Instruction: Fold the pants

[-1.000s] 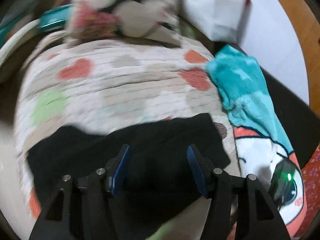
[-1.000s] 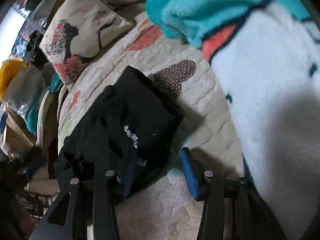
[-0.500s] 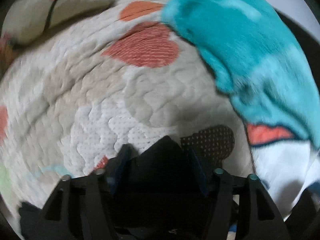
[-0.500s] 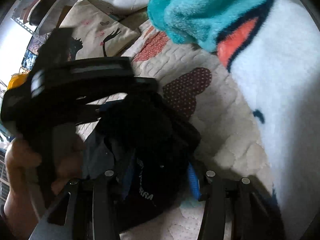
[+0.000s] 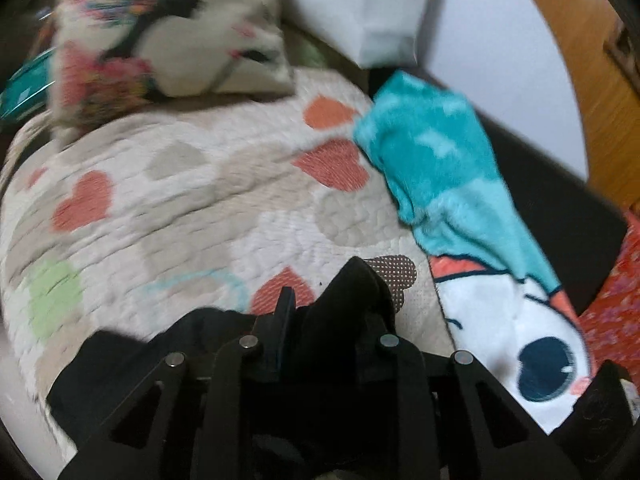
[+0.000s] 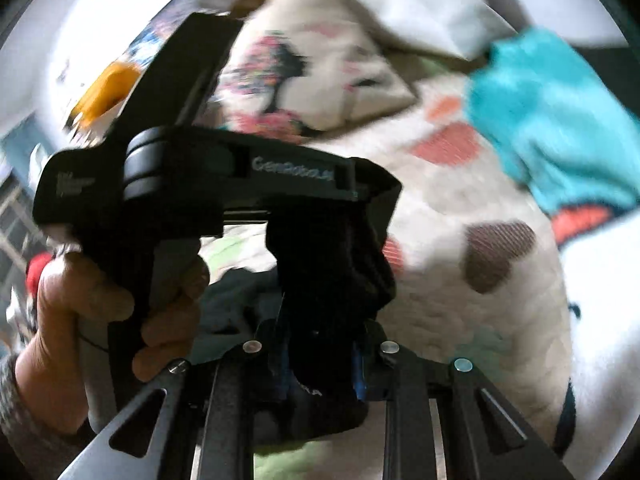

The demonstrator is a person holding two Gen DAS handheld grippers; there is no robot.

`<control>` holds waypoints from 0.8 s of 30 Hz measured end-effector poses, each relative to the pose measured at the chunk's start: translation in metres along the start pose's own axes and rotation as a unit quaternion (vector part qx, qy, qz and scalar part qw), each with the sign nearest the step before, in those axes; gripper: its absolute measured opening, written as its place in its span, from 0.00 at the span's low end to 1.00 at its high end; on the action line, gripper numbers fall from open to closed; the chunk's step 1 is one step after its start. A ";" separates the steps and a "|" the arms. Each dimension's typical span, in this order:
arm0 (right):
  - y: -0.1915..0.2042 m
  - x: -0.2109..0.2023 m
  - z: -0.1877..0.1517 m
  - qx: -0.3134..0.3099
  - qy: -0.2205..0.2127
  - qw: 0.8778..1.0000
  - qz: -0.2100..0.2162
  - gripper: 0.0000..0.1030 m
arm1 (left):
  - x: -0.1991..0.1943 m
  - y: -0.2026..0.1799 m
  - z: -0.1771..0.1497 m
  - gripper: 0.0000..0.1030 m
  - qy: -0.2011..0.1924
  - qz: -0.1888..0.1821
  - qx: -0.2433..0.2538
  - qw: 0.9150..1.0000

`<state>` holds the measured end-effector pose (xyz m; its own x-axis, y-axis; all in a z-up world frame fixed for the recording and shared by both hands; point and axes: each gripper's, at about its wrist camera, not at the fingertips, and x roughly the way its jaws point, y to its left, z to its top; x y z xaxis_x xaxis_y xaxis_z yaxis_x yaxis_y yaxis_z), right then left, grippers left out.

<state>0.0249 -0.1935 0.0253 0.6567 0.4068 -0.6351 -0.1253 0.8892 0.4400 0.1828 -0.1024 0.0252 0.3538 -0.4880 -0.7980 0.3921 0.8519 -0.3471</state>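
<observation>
Both claws carry the black pants (image 5: 348, 300) off the heart-print quilt (image 5: 192, 208). Left claw (image 5: 326, 320): jaws drawn nearly together with a peak of black cloth bunched between them, poking up toward 12 o'clock; the rest of the garment sags down and out toward 8 o'clock, where it lies on the quilt. Right claw (image 6: 320, 364): jaws likewise pinched onto a thick wad of the same cloth, blue pad faces just showing either side of it, white lettering visible on the fabric near the jaw roots. In the right view the left claw's body sits at 10 o'clock, gripped by the left hand (image 6: 92, 320), its fingers reaching down into the same black bundle, so the two grips are just beside each other on one edge. Judgement: paired grips on one edge look meant to lift that end evenly and carry it over as a fold without the cloth twisting. Frames are motion-blurred, so which part of the pants is held (waist or hem) I cannot tell. A teal-and-white fleece blanket (image 5: 448, 184) lies along the quilt at 2 to 4 o'clock in the left view, near the pants; a floral pillow (image 5: 160, 40) sits at 11 o'clock, well apart. Risk, as I read it: the thick wad may slip unevenly from either pinch.
</observation>
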 end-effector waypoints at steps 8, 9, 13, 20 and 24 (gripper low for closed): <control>0.096 0.027 -0.016 -0.124 0.047 0.990 0.055 0.24 | -0.074 0.117 -0.068 0.22 -0.070 -0.038 -0.168 0.983; 0.111 0.034 -0.022 -0.142 0.057 0.986 0.061 0.24 | -0.078 0.133 -0.080 0.22 -0.076 -0.045 -0.190 0.978; 0.154 0.066 -0.045 -0.207 0.090 0.972 0.069 0.24 | -0.085 0.183 -0.121 0.22 -0.091 -0.062 -0.261 0.959; 0.189 0.112 -0.084 -0.307 0.118 0.944 0.030 0.32 | -0.080 0.222 -0.149 0.34 -0.080 -0.028 -0.313 0.946; 0.191 0.111 -0.102 -0.336 0.121 0.933 0.033 0.57 | -0.085 0.239 -0.160 0.42 -0.074 -0.027 -0.339 0.937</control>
<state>-0.0025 0.0429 -0.0261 0.4550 0.4280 -0.7809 -0.6509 0.7583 0.0363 0.1103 0.1730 -0.0690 0.4820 -0.5122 -0.7108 -0.1999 0.7256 -0.6584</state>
